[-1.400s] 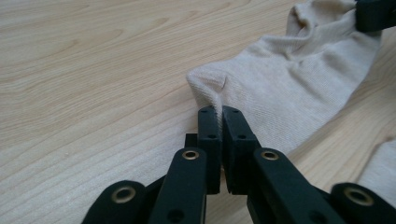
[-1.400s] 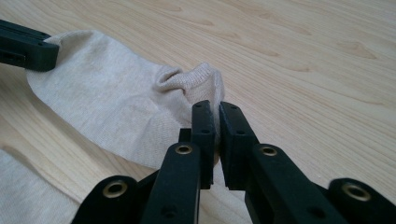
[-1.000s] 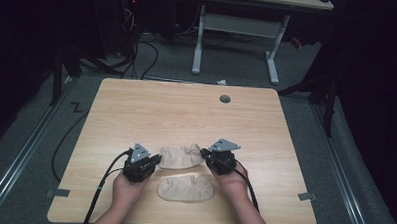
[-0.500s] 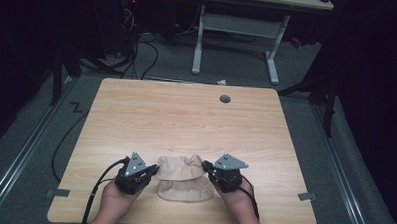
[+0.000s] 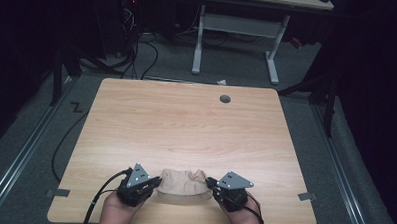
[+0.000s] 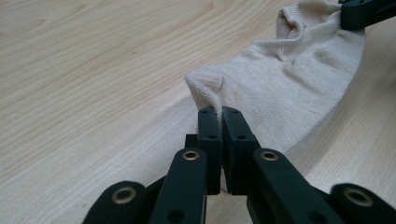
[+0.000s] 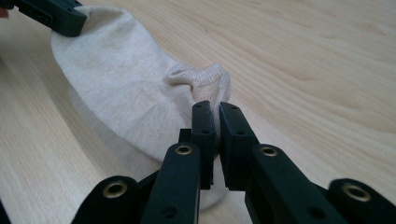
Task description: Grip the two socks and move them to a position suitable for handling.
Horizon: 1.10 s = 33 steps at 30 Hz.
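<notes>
A beige sock (image 5: 183,184) hangs stretched between my two grippers near the table's front edge. My left gripper (image 5: 158,182) is shut on the sock's left end, where a fold of fabric (image 6: 205,88) is pinched between the jaws (image 6: 219,112). My right gripper (image 5: 210,182) is shut on the bunched cuff (image 7: 205,77) at the other end, seen close up between its jaws (image 7: 211,108). A second, paler layer of sock (image 7: 107,135) lies flat on the wood beneath the held one. Each gripper view shows the other gripper's tip at its top edge (image 6: 362,11) (image 7: 56,16).
The wooden table (image 5: 186,126) has a round cable hole (image 5: 225,99) at its far right. The person's hands (image 5: 115,214) come in at the front edge. Beyond the table stand a white desk frame (image 5: 234,28) and floor cables (image 5: 139,45).
Both grippers have drawn the held sock toward the front edge. It now lies over the second sock that earlier lay apart nearer the person.
</notes>
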{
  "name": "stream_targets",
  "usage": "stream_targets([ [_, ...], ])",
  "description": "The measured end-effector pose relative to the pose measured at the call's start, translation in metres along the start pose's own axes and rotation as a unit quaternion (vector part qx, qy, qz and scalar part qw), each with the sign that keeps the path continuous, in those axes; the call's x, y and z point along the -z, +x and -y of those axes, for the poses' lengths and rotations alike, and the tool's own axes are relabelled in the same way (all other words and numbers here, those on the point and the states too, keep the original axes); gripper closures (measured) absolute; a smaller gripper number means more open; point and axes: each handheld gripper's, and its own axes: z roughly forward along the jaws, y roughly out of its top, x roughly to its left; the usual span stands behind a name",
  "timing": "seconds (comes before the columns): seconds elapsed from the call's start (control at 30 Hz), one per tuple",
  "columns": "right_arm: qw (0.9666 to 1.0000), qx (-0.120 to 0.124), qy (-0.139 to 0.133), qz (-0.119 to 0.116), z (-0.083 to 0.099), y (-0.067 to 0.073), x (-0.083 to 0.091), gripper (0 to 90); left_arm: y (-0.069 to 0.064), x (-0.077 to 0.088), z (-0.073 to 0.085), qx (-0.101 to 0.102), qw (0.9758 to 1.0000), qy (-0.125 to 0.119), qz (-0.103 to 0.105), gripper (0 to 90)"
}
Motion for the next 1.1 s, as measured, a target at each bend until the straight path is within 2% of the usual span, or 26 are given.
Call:
stream_targets([
  [0.27,0.9999,-0.008,0.012,-0.007,0.011,-0.002,0.003,85.3,-0.007,-0.006,0.005,-0.013,0.9998,0.018,0.004,86.8],
  [0.5,0.9996,-0.009,0.024,-0.009,0.014,-0.005,-0.001,85.2,-0.01,-0.008,0.008,-0.026,0.9993,0.026,-0.005,86.6],
  [0.67,0.999,-0.011,0.041,-0.015,0.017,-0.006,-0.007,84.9,-0.013,-0.011,0.012,-0.041,0.9983,0.041,-0.011,85.8],
  [0.9,0.9983,-0.012,0.055,-0.014,0.019,-0.007,-0.011,82.4,-0.012,-0.012,0.013,-0.044,0.9977,0.046,-0.022,79.6],
  [1.1,0.9984,-0.017,0.053,-0.009,0.02,-0.009,-0.011,79.7,-0.006,-0.013,0.014,-0.029,0.9984,0.044,-0.022,76.3],
])
